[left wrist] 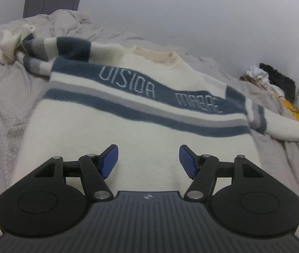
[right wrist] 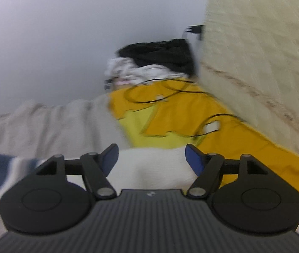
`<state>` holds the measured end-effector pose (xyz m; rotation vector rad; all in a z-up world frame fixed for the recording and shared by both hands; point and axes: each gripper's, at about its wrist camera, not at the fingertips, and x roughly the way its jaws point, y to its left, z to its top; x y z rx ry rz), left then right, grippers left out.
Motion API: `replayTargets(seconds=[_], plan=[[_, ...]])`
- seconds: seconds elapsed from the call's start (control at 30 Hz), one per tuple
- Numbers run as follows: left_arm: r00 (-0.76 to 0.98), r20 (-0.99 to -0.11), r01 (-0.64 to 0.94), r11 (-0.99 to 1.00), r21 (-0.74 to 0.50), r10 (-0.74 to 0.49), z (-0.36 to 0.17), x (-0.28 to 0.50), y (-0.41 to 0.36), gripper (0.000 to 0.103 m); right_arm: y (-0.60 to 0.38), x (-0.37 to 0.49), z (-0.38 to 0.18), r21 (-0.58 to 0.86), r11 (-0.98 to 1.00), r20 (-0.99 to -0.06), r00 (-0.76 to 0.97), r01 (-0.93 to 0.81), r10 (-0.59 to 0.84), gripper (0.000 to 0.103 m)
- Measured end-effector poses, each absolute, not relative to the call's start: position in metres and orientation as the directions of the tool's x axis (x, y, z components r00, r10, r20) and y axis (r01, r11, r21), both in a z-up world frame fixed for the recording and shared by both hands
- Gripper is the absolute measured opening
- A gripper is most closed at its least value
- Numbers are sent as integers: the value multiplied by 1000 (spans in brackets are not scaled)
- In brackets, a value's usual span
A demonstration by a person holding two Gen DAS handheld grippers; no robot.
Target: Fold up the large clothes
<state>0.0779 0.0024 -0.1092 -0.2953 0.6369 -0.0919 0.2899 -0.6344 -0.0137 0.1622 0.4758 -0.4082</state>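
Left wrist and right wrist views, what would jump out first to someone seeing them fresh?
The white sweater with blue and grey stripes, spread across the grey bedding, fills the left wrist view. In the blurred right wrist view, bright yellow fabric with black cables lies ahead, and a white sleeve end sits between the open right gripper.

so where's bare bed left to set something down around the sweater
Free: the grey bedding beside the sweater's body in the left wrist view, below its bunched striped sleeve, and the grey strip below the other sleeve. Crowded: the headboard end, where cables cross yellow fabric and clothes are piled.
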Motion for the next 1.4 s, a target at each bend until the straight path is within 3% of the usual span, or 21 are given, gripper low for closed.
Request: replayTargets(seconds=[0.33,0.57,0.77,1.0,1.33,1.4], plan=[[830,-516,67,957,-282,-210,-91,41,-7,69,-485,224,22,156,977,-487,872,147,-53,72],[846,-482,105,957,-271,-229,-82,18,-10,69,-380,163,50,279,960,-431,894,6,120,72],[851,-462,125,951,-282,-248,-80,9,-8,69,-320,110,37,428,901,-441,855,-67,273,72],[826,-454,178,919,-352,-334,-84,5,-10,69,-311,70,-9,456,890,-483,835,-19,265,72],[698,-543,300,879,-370,-466,-109,9,-51,68,-333,58,-46,559,824,-508,823,93,252,72],[667,-544,349,859,-376,-509,-114,8,-61,63,-338,61,-52,575,810,-513,821,110,253,72]])
